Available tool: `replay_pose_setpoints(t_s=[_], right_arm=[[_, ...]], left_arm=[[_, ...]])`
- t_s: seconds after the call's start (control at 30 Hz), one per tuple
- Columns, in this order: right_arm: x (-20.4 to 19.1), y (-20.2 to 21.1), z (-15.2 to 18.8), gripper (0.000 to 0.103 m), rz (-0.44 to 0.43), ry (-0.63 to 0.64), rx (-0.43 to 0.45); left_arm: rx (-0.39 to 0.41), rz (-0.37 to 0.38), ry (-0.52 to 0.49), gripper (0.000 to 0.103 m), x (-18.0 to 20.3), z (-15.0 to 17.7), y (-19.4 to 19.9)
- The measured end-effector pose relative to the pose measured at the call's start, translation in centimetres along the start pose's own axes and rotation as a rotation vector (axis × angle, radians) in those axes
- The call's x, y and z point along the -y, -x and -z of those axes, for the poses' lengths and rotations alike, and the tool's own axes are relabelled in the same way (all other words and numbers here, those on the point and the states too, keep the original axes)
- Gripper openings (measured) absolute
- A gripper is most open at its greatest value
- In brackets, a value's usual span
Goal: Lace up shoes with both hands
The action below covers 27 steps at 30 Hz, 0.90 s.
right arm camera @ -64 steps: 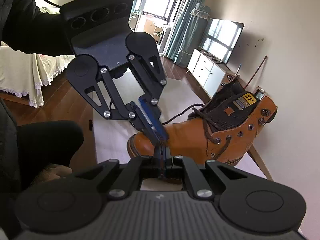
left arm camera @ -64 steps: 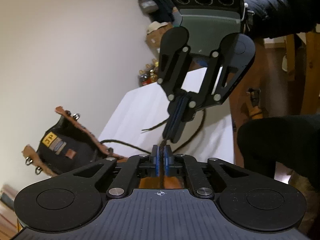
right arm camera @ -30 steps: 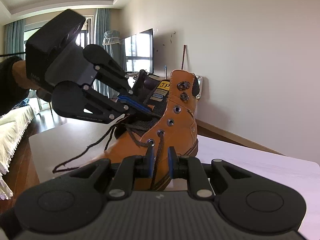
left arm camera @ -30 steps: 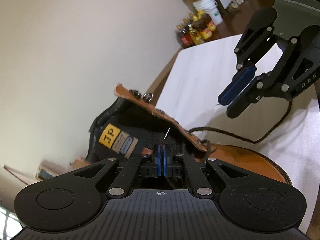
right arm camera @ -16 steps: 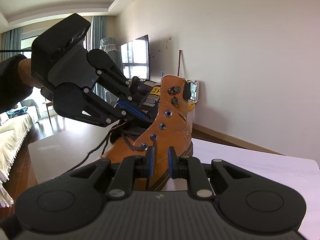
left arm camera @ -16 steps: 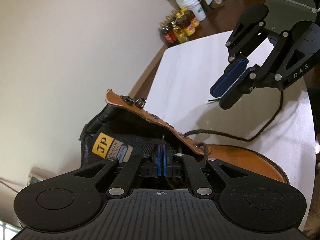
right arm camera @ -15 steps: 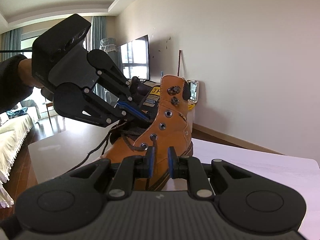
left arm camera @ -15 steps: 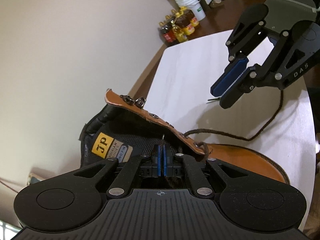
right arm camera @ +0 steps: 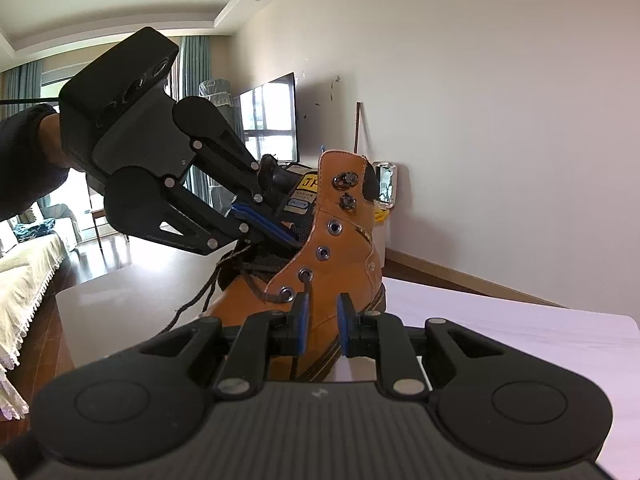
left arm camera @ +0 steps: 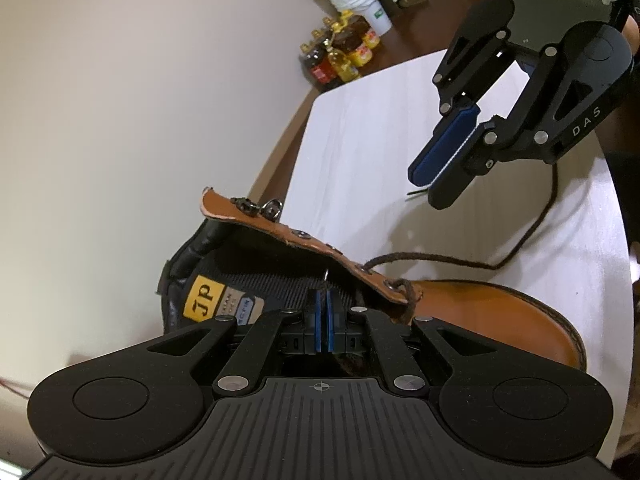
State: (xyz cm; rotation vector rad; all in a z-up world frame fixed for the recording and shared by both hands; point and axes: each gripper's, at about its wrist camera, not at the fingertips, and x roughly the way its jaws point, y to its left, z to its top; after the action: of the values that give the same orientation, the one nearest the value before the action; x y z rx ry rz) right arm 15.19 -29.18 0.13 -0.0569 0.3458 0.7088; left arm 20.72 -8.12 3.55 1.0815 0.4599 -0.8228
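Note:
A tan leather boot (right arm camera: 340, 248) with a black tongue and a yellow JP label (left arm camera: 202, 296) stands on the white table (left arm camera: 360, 140). My left gripper (left arm camera: 322, 300) is shut on the tip of the dark brown lace, inside the boot's opening, just behind the eyelet flap (left arm camera: 304, 236). It also shows in the right wrist view (right arm camera: 276, 232), reaching into the boot from the left. My right gripper (right arm camera: 320, 312) is open with nothing between its pads, just outside the eyelets (right arm camera: 306, 274). It shows in the left wrist view (left arm camera: 444, 176) beyond the flap. The other lace end (left arm camera: 520, 240) trails over the table.
The wall runs close behind the boot. Bottles (left arm camera: 340, 56) and a white bucket (left arm camera: 362, 4) stand on the floor past the table's far end. A TV (right arm camera: 268, 120) and a bed (right arm camera: 24, 256) lie beyond the table in the right wrist view.
My right gripper let go of the lace and opened, then came up beside the boot's eyelets. My left gripper carried the lace tip into the boot's opening, behind the flap.

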Motion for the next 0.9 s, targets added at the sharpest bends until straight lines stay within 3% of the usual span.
replay_pose_setpoints(t_s=[0.63,0.9], right_arm=[[0.1,-0.2,0.2,0.019,0.010,-0.016,-0.016],[-0.1,-0.5,0.0,0.019,0.013,-0.008,-0.021]], left_arm=[[0.023,-0.023,0.011,0.003,0.1,0.8,-0.1],[0.044,-0.016,-0.034,0.003,0.8,1.6,0.0]])
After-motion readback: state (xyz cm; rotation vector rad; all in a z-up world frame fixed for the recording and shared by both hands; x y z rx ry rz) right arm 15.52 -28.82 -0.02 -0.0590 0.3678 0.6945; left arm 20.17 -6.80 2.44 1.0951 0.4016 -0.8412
